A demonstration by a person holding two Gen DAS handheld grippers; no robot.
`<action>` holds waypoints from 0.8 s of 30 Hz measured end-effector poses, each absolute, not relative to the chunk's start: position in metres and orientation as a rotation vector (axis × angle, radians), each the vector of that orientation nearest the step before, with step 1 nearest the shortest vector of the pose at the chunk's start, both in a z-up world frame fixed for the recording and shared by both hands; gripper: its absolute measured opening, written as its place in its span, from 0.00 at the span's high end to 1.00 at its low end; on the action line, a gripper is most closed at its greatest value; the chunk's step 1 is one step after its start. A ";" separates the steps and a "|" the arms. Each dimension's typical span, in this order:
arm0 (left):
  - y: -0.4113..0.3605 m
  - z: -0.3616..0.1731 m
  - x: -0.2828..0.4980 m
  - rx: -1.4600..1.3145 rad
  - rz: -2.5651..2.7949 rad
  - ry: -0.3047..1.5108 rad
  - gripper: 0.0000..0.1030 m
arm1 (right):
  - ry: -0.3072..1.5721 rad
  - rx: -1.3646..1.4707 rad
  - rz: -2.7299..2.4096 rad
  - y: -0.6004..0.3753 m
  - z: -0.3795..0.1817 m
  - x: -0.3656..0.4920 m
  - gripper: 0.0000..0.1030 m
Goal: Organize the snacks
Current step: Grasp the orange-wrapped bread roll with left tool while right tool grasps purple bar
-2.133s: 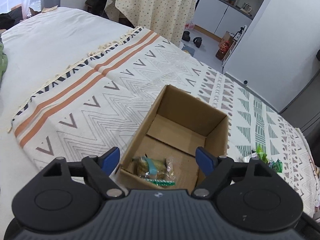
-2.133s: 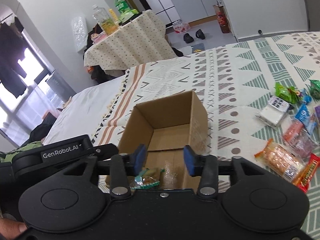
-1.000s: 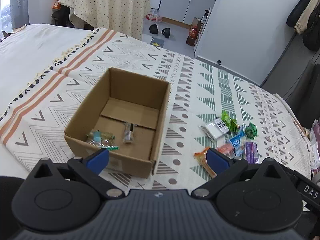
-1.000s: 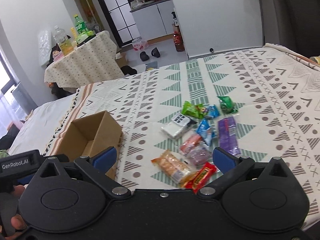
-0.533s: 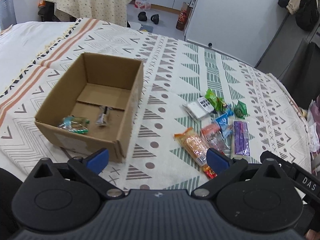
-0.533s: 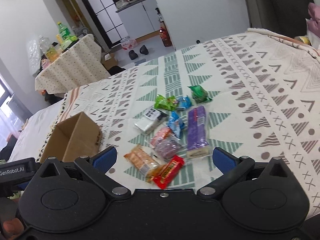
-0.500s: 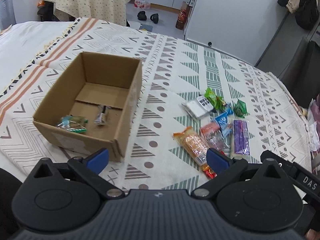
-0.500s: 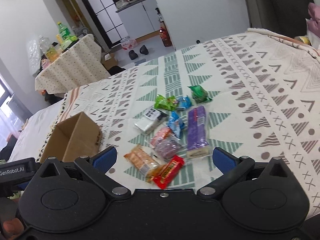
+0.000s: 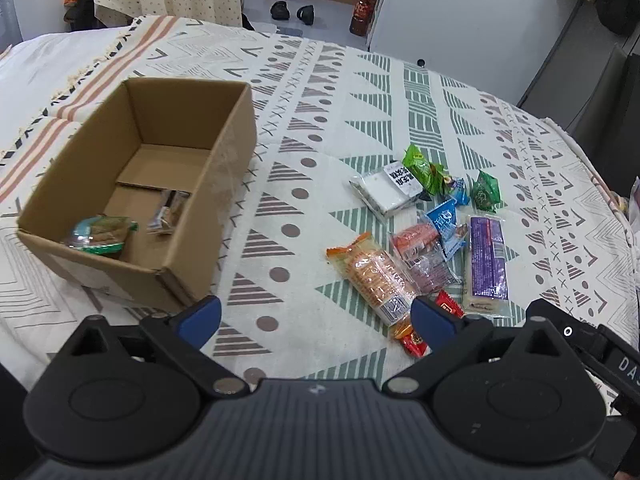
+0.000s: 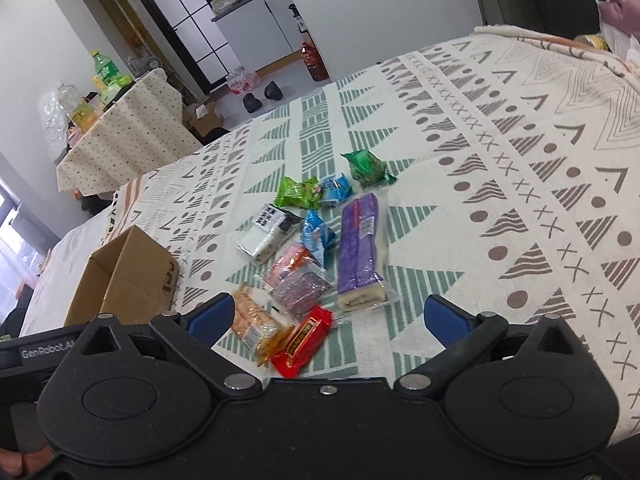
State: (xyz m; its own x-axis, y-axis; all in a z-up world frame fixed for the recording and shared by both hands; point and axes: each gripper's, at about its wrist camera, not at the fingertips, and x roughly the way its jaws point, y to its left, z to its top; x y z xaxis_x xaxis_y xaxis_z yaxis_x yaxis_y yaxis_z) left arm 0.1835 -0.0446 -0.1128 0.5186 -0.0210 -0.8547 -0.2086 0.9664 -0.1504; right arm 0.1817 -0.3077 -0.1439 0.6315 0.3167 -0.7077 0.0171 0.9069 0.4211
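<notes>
An open cardboard box [image 9: 224,184] [image 10: 132,276] sits on the patterned blanket and holds a green-lidded snack cup [image 9: 100,234] and a small clear-wrapped snack [image 9: 168,212]. To its right lies a loose pile of snacks: an orange cracker pack [image 9: 372,276] [image 10: 252,316], a red bar [image 10: 304,340], a long purple pack [image 9: 488,264] [image 10: 358,244], a white pack [image 9: 384,192], blue and green packets. My left gripper [image 9: 316,320] is open above the blanket between box and pile. My right gripper [image 10: 328,316] is open, empty, just short of the red bar.
The patterned blanket [image 9: 360,100] covers a bed. Behind it stand a cloth-covered table with bottles [image 10: 120,136], shoes on the floor [image 9: 292,10] and white cabinets. A pink item [image 10: 620,4] lies at the bed's far right edge.
Both grippers have swung right from over the box toward the snack pile and opened wide. The two snacks now lie loose in the box.
</notes>
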 end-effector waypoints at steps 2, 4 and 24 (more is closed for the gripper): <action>-0.047 -0.117 0.187 -0.250 0.108 1.026 0.03 | 0.881 0.435 0.181 -0.311 -0.148 0.184 0.05; -0.050 -0.121 0.191 -0.242 0.106 1.025 0.03 | 0.894 0.464 0.188 -0.314 -0.154 0.187 0.10; -0.076 -0.172 0.238 -0.292 0.081 1.100 0.20 | 0.942 0.594 0.138 -0.323 -0.198 0.222 0.34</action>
